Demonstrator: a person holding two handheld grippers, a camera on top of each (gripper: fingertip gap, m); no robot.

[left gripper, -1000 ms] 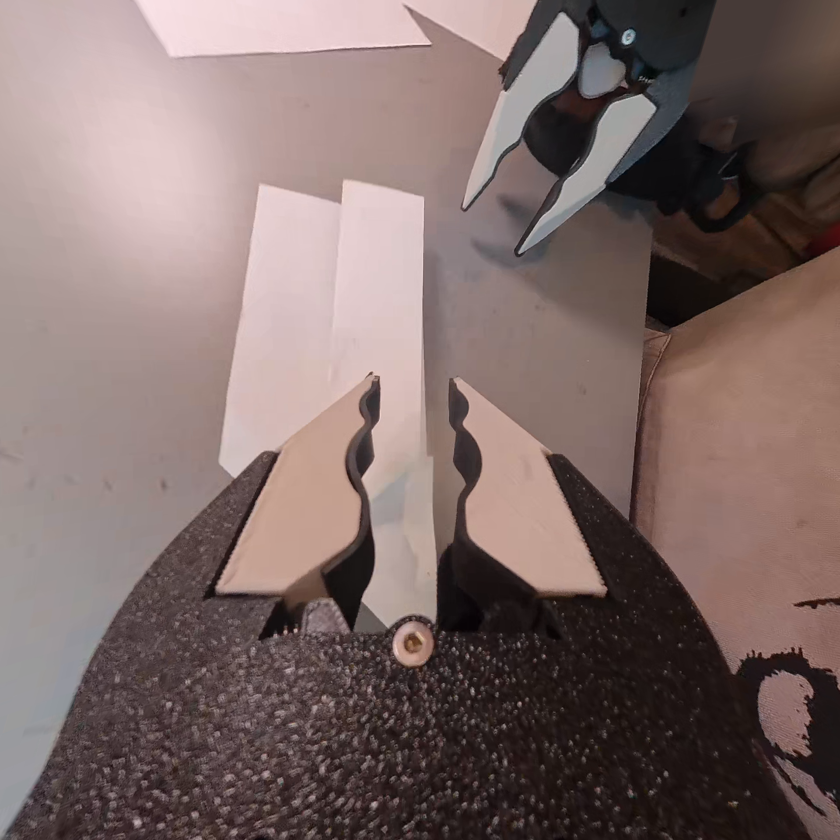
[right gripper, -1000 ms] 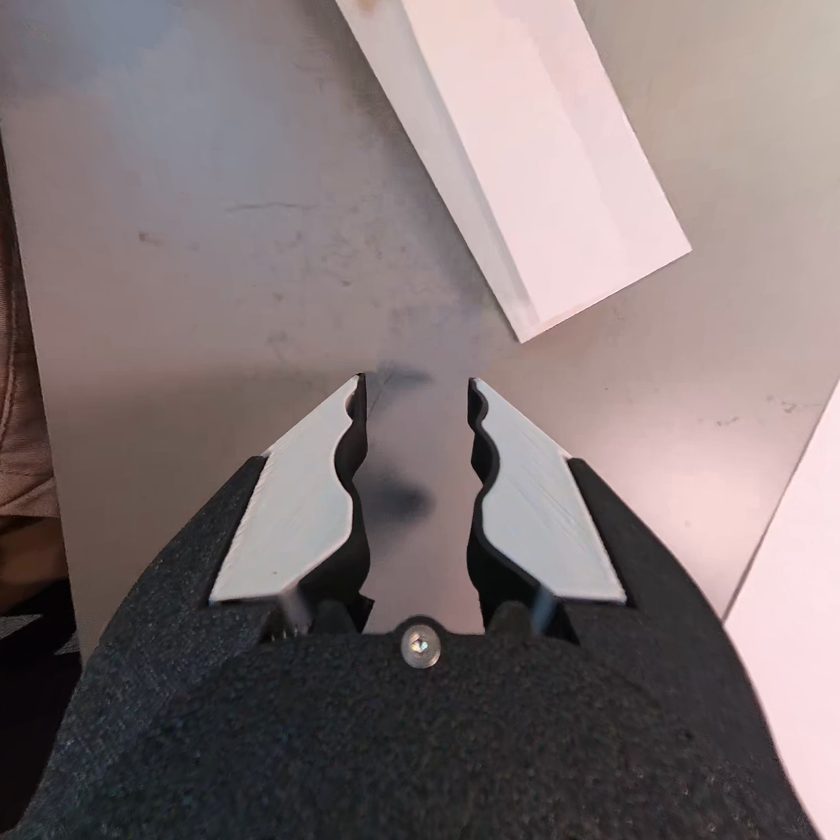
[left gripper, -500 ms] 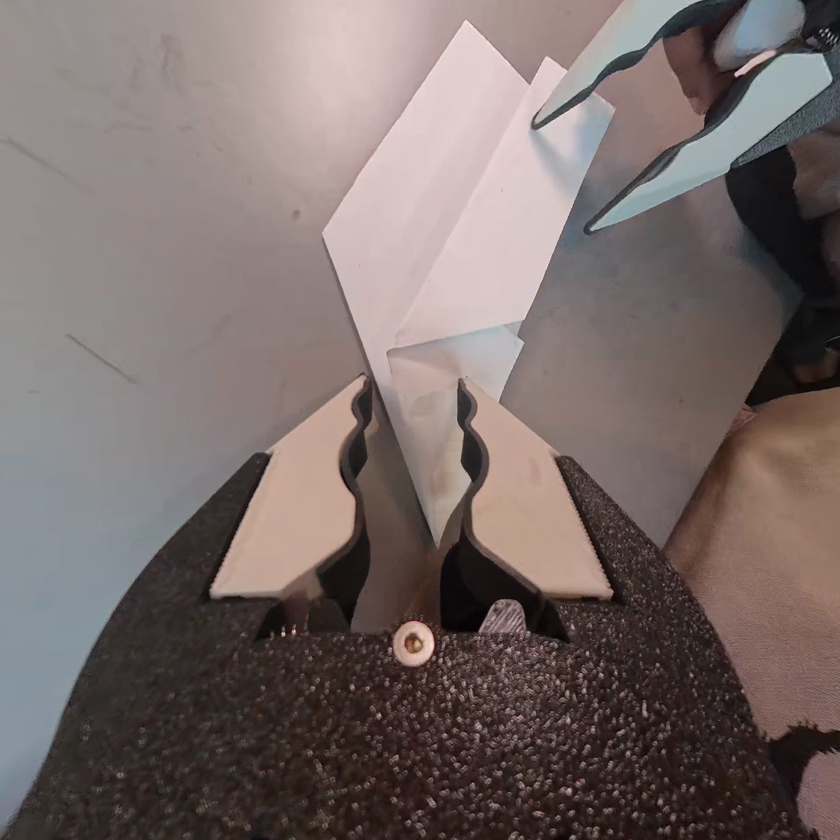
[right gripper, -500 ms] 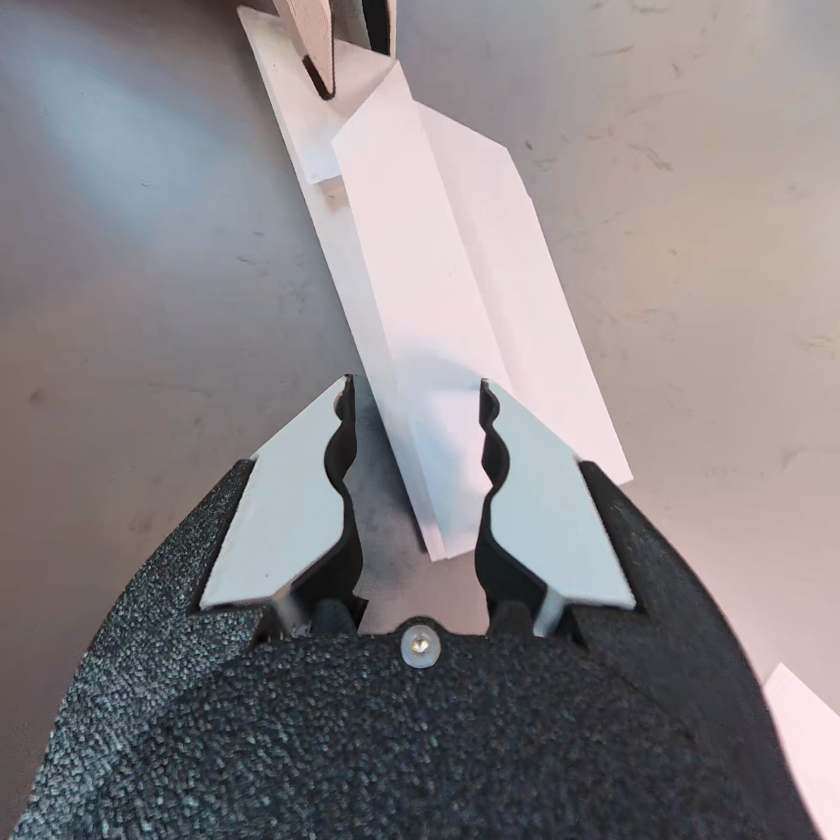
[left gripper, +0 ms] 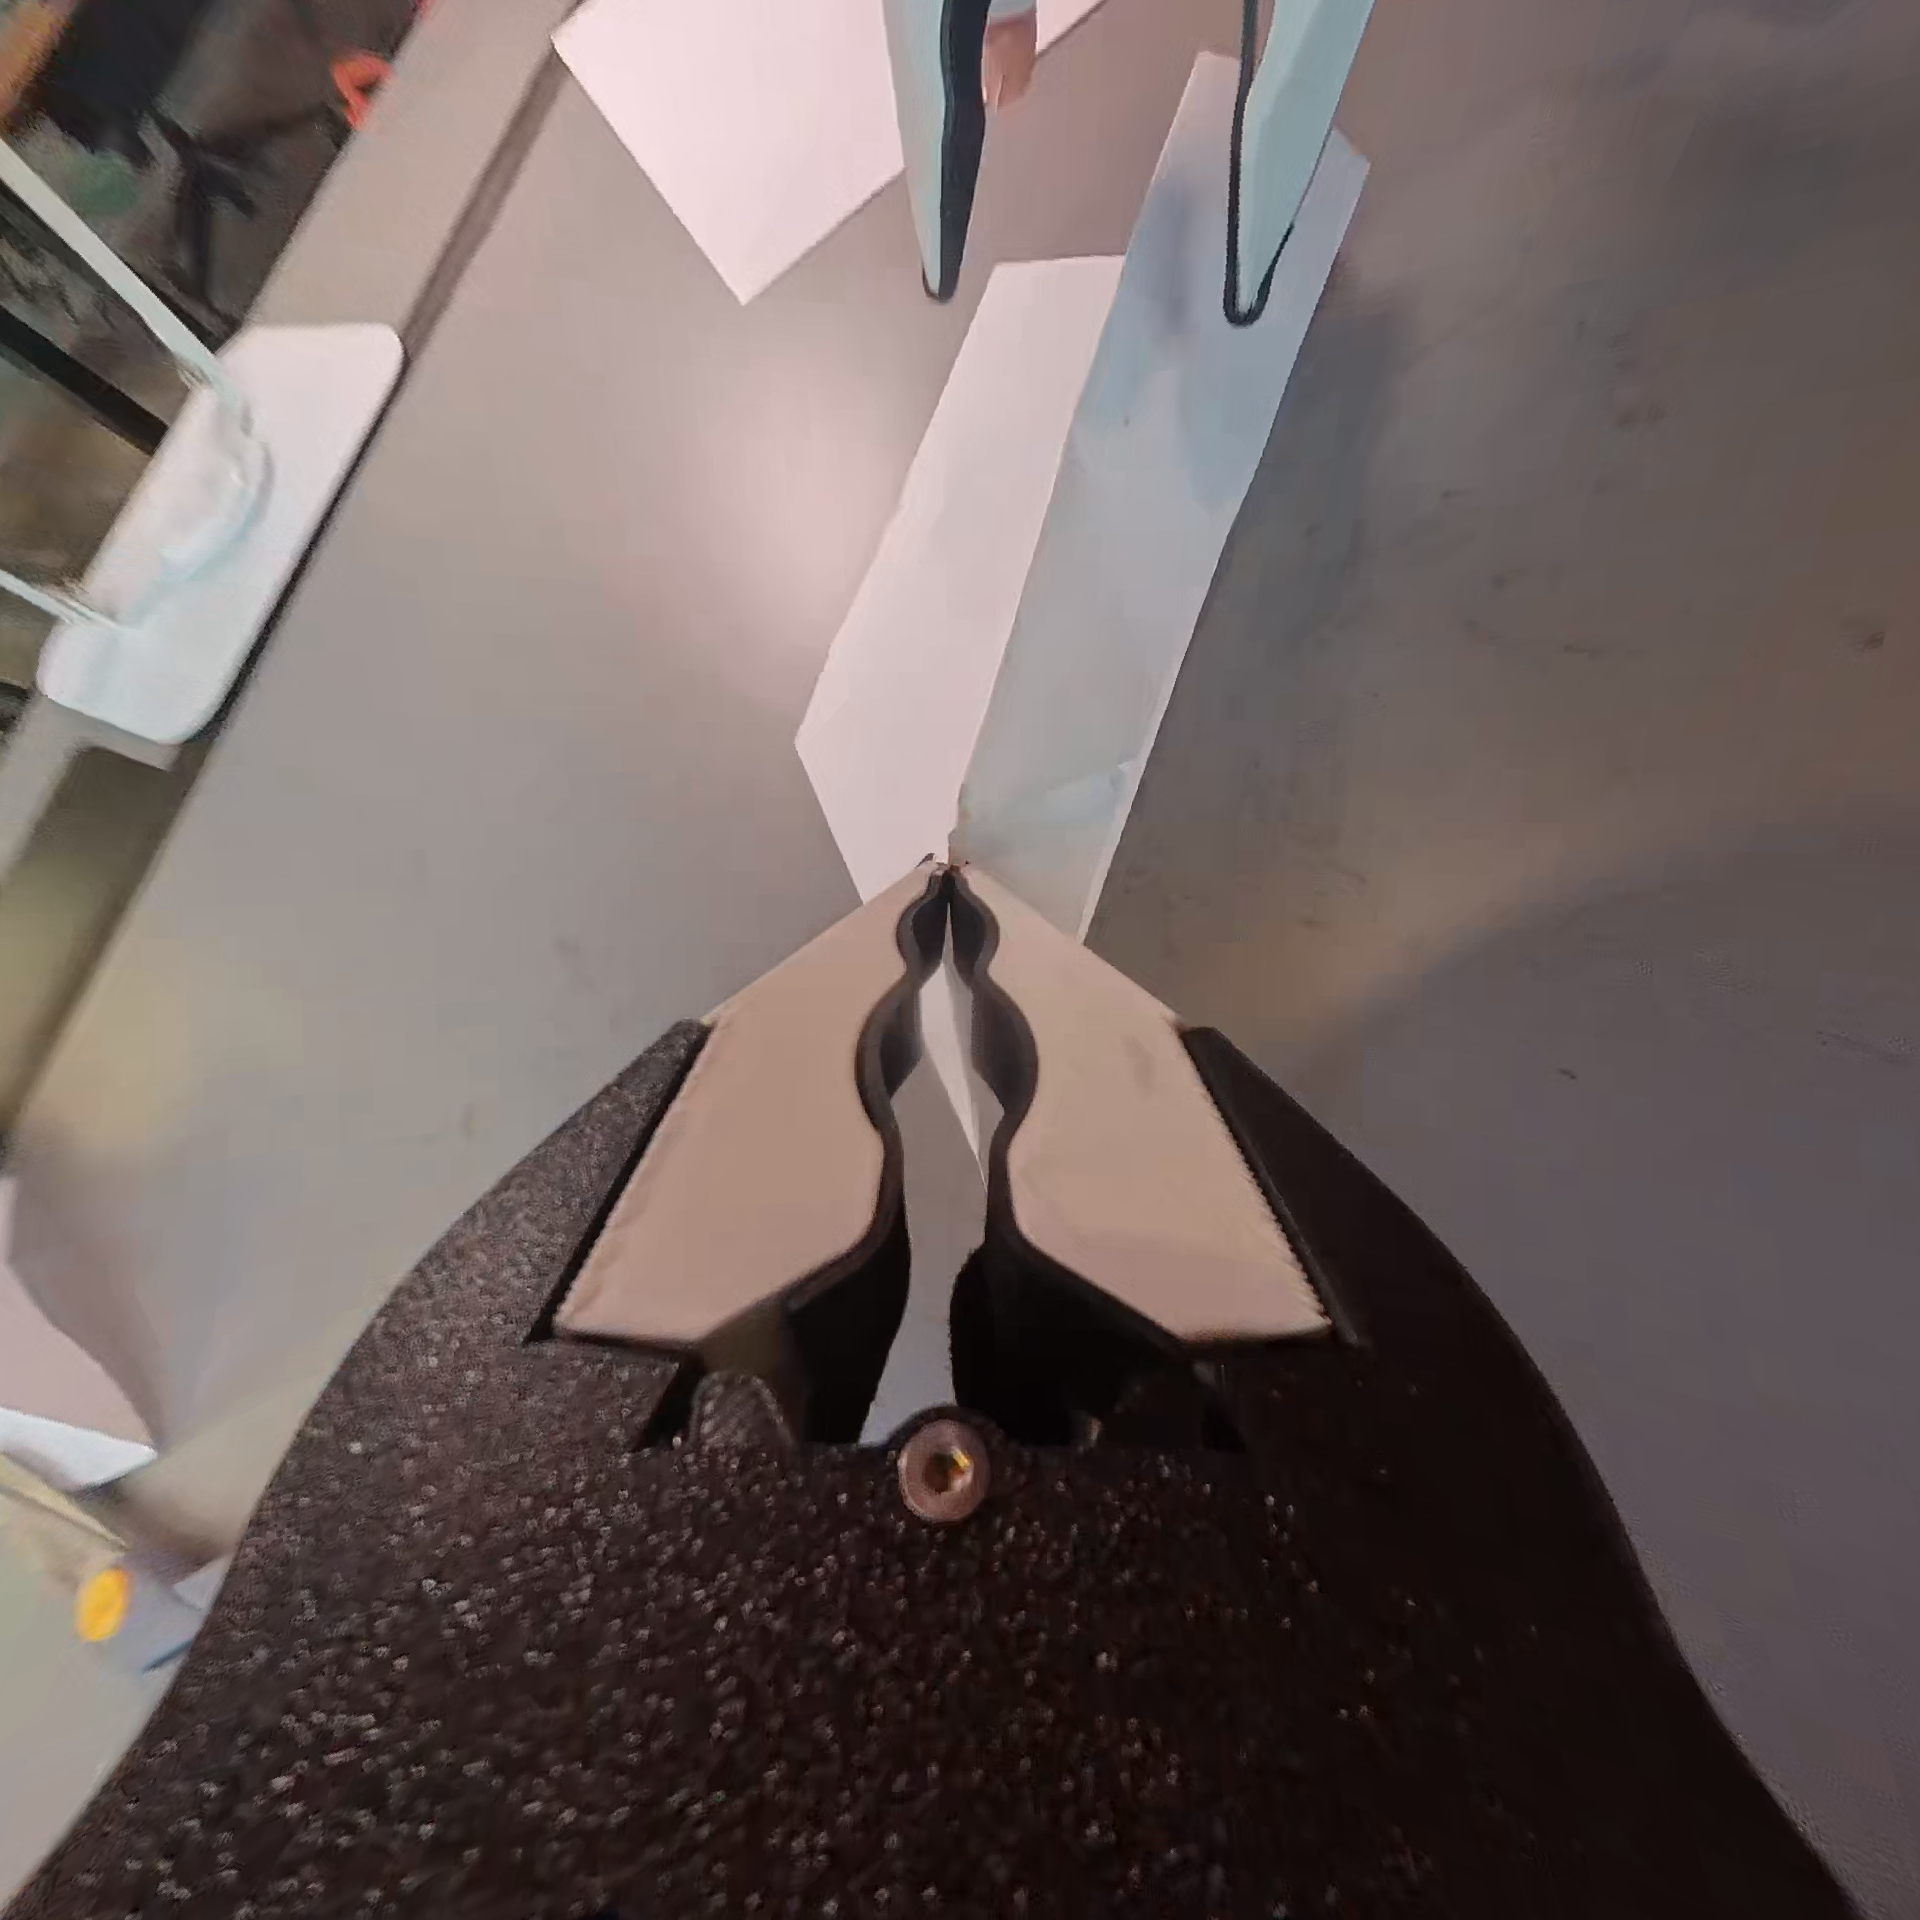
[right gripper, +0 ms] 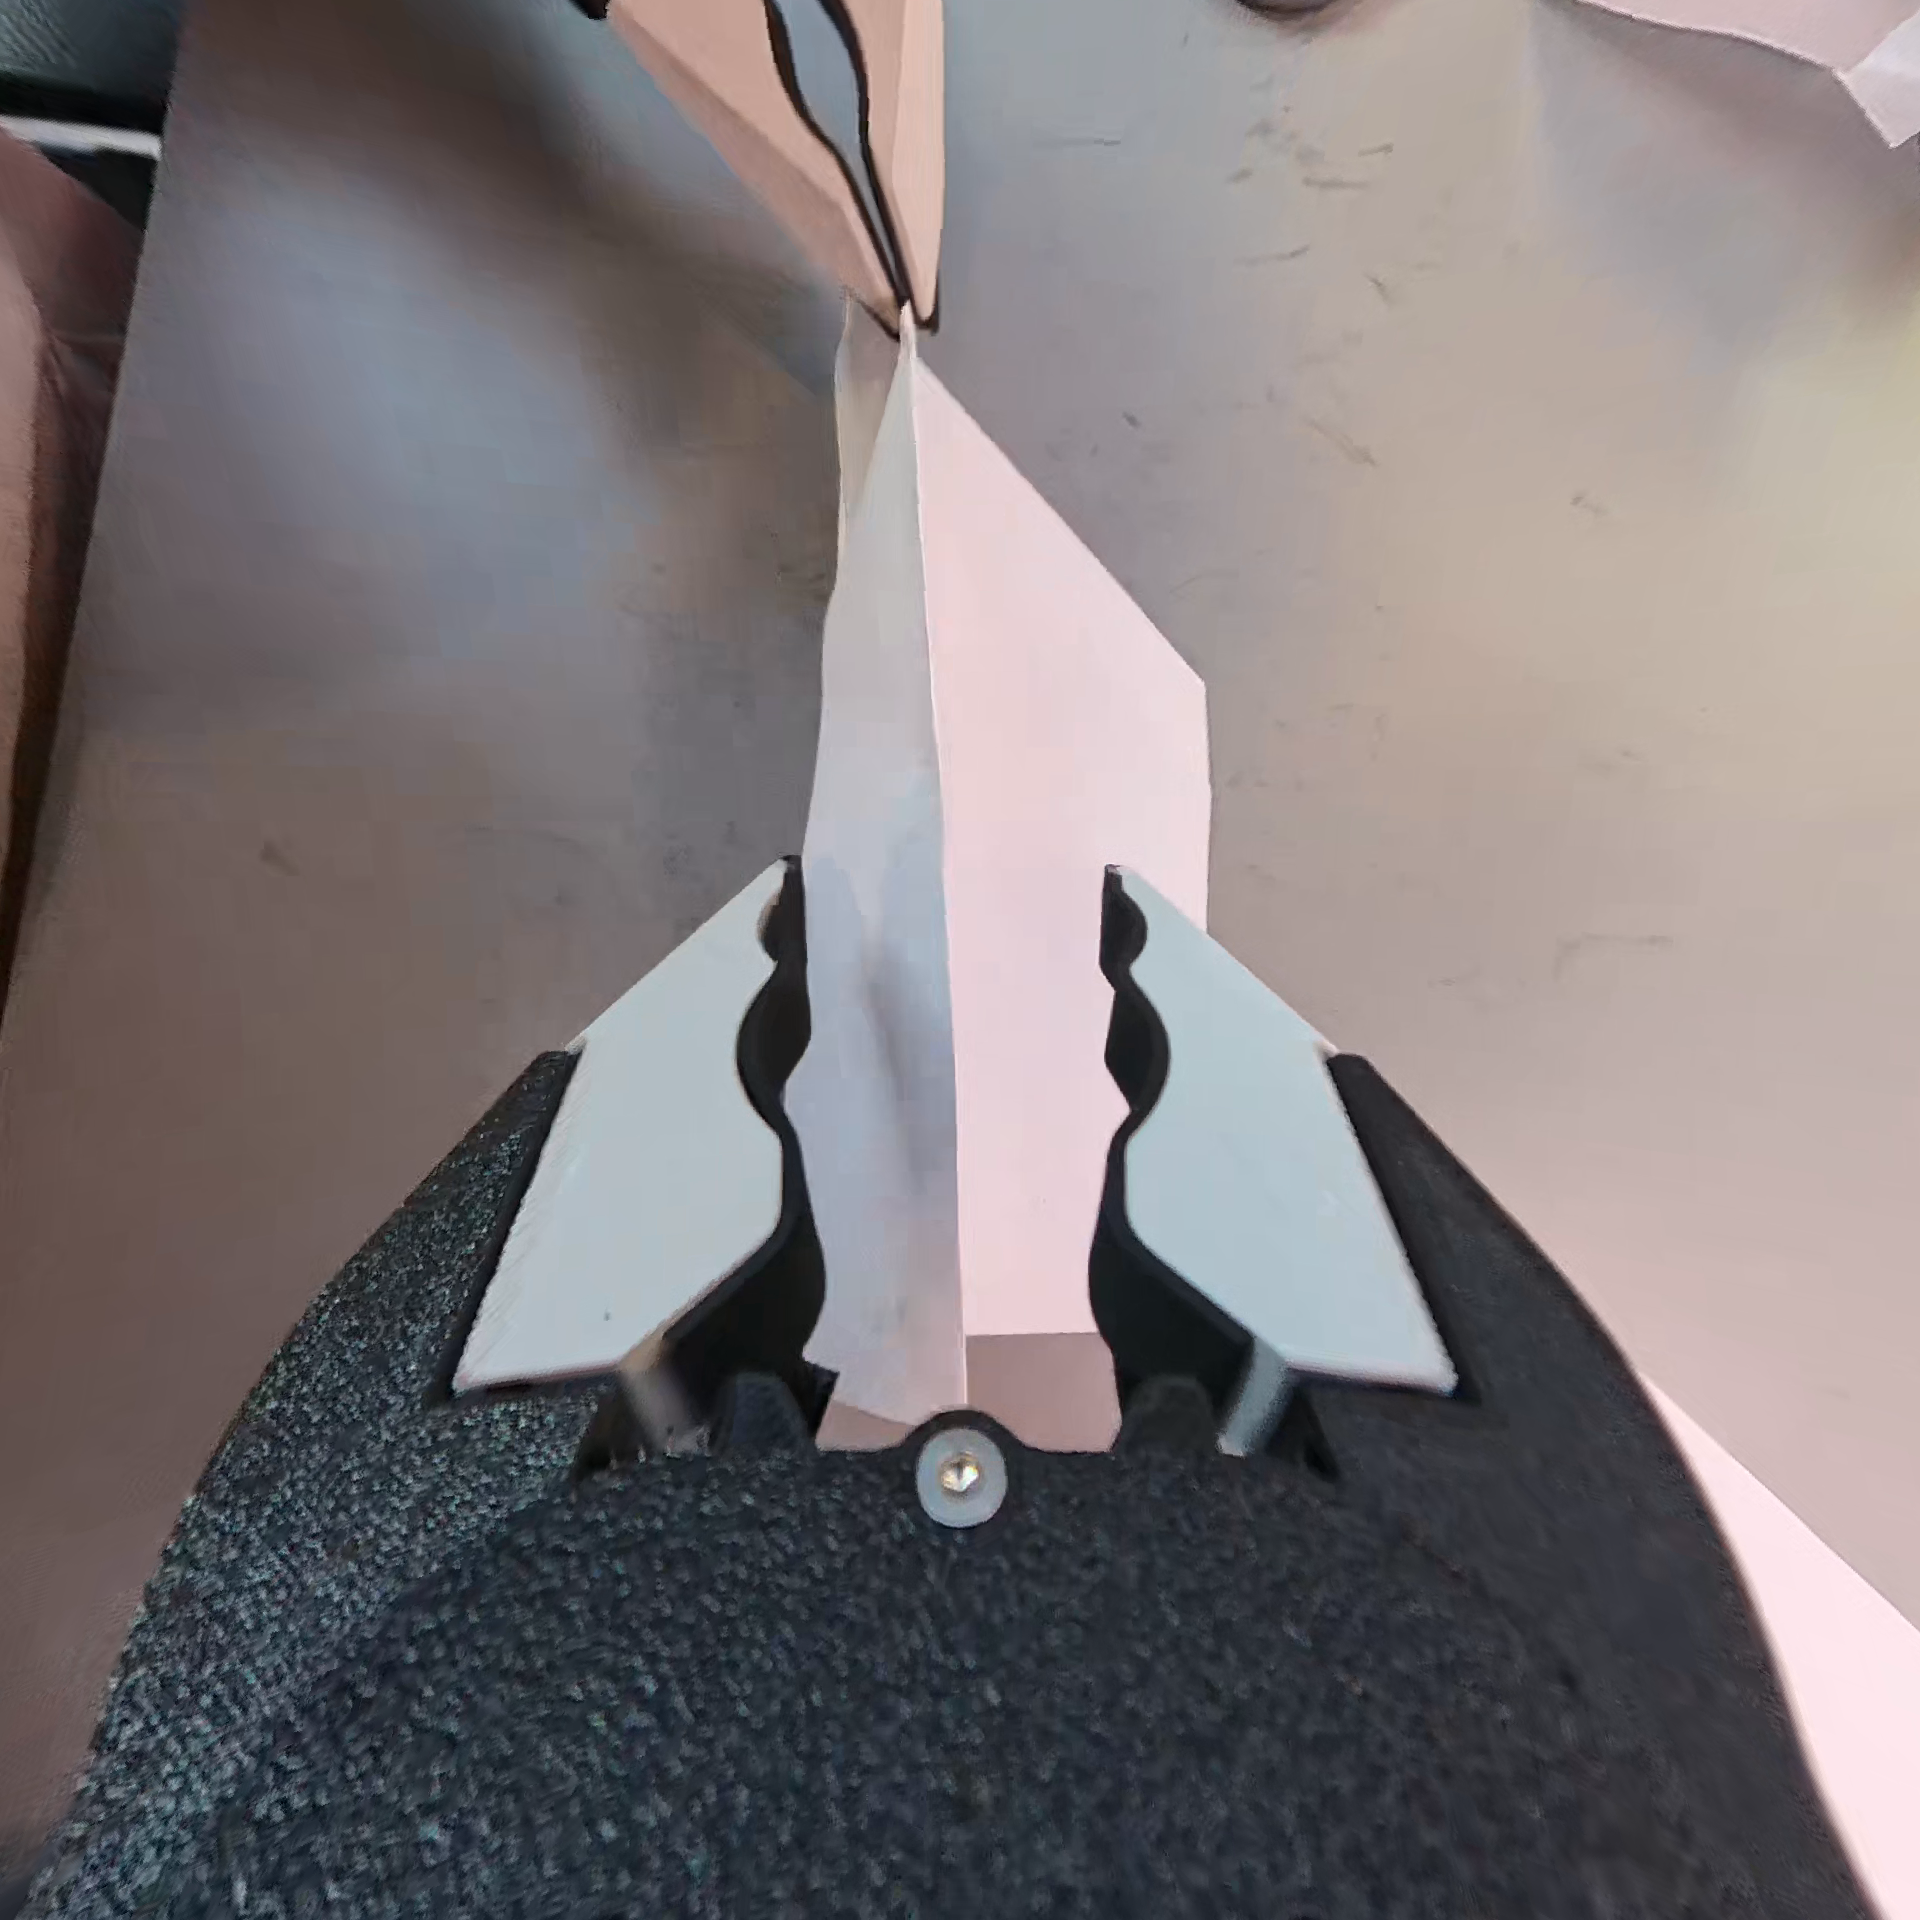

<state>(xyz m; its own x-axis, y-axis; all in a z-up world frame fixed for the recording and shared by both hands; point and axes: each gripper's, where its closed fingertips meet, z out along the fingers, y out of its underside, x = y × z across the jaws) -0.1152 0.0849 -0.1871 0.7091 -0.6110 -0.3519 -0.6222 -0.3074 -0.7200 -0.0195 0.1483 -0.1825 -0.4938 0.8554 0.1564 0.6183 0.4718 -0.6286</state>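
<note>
Folded white paper (left gripper: 1049, 582) lies along the grey surface (left gripper: 540, 644) between the two grippers, a long creased strip with one flap raised into a ridge that runs from one gripper to the other. At its near end the left gripper (left gripper: 943, 883) has its fingertips pressed together on the paper's pointed corner, pinching it where the fold comes to a tip; a sliver of white shows between the fingers behind that pinch. At the far end the right gripper (right gripper: 951, 883) is spread, its fingers on either side of the raised flap (the flap looks close against the left-hand finger, though whether it touches cannot be told) and not pressing it. By its look the sheet will handle as very light, thin and limp: it sags unless held taut, creases at any hard pinch and slides readily on the smooth surface. The firmest holds look to be along the fold line or at the doubled corners, where layers stack. A second white sheet (left gripper: 748, 135) lies farther off beyond the strip, and a pale rounded box (left gripper: 218, 530) sits blurred at the surface's left edge.
</note>
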